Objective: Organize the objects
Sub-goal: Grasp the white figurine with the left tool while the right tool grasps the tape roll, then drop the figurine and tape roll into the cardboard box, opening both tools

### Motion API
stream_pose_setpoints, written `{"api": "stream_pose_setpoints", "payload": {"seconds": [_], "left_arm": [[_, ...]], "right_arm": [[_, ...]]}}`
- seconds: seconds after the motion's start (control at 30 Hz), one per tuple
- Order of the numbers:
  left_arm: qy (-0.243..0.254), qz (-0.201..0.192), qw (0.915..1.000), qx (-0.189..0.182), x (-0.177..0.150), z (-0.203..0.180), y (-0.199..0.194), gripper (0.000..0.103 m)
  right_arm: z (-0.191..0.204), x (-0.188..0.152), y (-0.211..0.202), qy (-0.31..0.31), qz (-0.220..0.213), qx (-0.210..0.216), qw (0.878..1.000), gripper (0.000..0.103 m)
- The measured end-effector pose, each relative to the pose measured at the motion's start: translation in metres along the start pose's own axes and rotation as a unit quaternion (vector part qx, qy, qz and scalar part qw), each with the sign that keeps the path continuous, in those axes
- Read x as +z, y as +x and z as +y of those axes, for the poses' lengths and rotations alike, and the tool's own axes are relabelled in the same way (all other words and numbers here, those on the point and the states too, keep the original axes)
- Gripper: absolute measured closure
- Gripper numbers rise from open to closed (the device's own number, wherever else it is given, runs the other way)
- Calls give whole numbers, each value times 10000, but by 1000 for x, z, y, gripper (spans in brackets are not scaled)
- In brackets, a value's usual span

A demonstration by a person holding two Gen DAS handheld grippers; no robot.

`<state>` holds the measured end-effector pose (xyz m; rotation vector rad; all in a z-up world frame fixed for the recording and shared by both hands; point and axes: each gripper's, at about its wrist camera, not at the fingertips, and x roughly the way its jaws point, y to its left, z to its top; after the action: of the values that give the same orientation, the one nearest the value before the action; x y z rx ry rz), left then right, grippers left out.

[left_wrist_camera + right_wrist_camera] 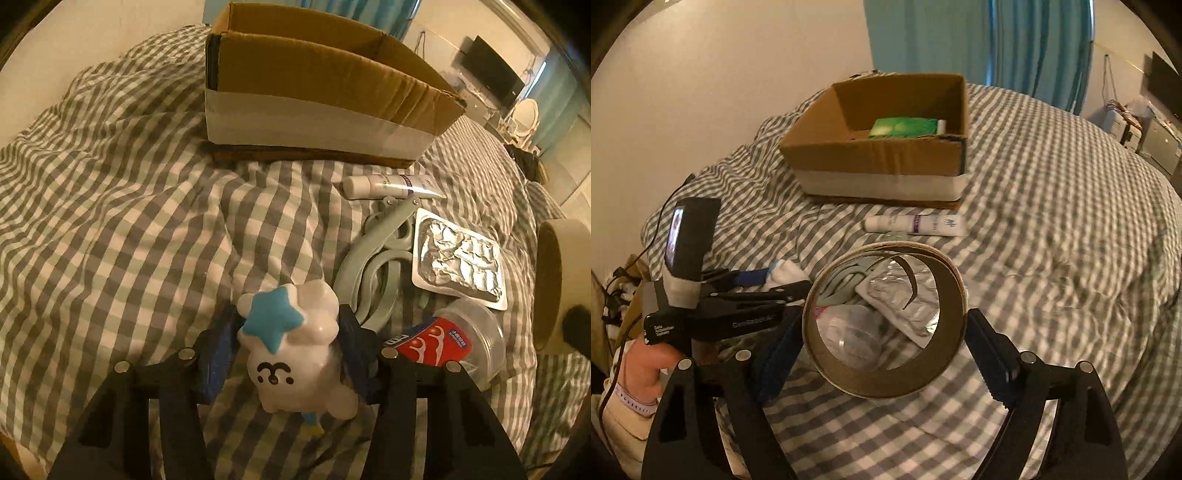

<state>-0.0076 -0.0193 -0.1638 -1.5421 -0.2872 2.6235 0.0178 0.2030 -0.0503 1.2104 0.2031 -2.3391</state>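
My left gripper (290, 332) is shut on a white plush-like figure with a blue star (291, 343), held above the checked bedspread. My right gripper (886, 328) is shut on a tape roll (886, 384), held above the bed; the roll also shows at the right edge of the left wrist view (561, 288). An open cardboard box (879, 162) stands further back on the bed (110, 206), with a green packet (905, 127) inside. The left gripper shows in the right wrist view (764, 284), left of the roll.
On the bed lie a white tube (388, 186), pale blue scissors (376, 258), a foil blister pack (458, 264) and a clear tub with a red label (454, 343). A wall stands left of the bed, curtains behind, a TV (491, 68) far right.
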Motion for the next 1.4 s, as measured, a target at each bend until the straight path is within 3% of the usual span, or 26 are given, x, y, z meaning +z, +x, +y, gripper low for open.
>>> {"api": "stream_pose_setpoints", "payload": {"seconds": [0.17, 0.33, 0.53, 0.73, 0.87, 1.1, 1.4], "left_arm": [[-151, -157, 9994, 267, -4, 1, -26, 49], [-302, -718, 9963, 375, 12, 0, -71, 49], [-229, -1614, 9861, 323, 56, -9, -136, 49], [-66, -2052, 9785, 218, 115, -22, -157, 49], [-3, -2209, 9748, 317, 152, -29, -158, 49], [160, -2258, 9730, 451, 199, -36, -133, 49], [344, -1899, 9798, 530, 229, -31, -63, 49]], "right_arm": [[-4, -3, -16, -15, -150, -56, 9999, 18], [-6, 4, -29, -72, -379, -51, 9992, 18], [-9, 35, -55, -178, -858, -84, 9961, 18], [-12, 87, -76, -246, -1463, -163, 9888, 18], [-14, 127, -84, -248, -1833, -84, 9827, 18], [-16, 189, -67, -292, -2096, -82, 9773, 18], [-34, 237, 2, -105, -1777, -89, 9840, 18]]}}
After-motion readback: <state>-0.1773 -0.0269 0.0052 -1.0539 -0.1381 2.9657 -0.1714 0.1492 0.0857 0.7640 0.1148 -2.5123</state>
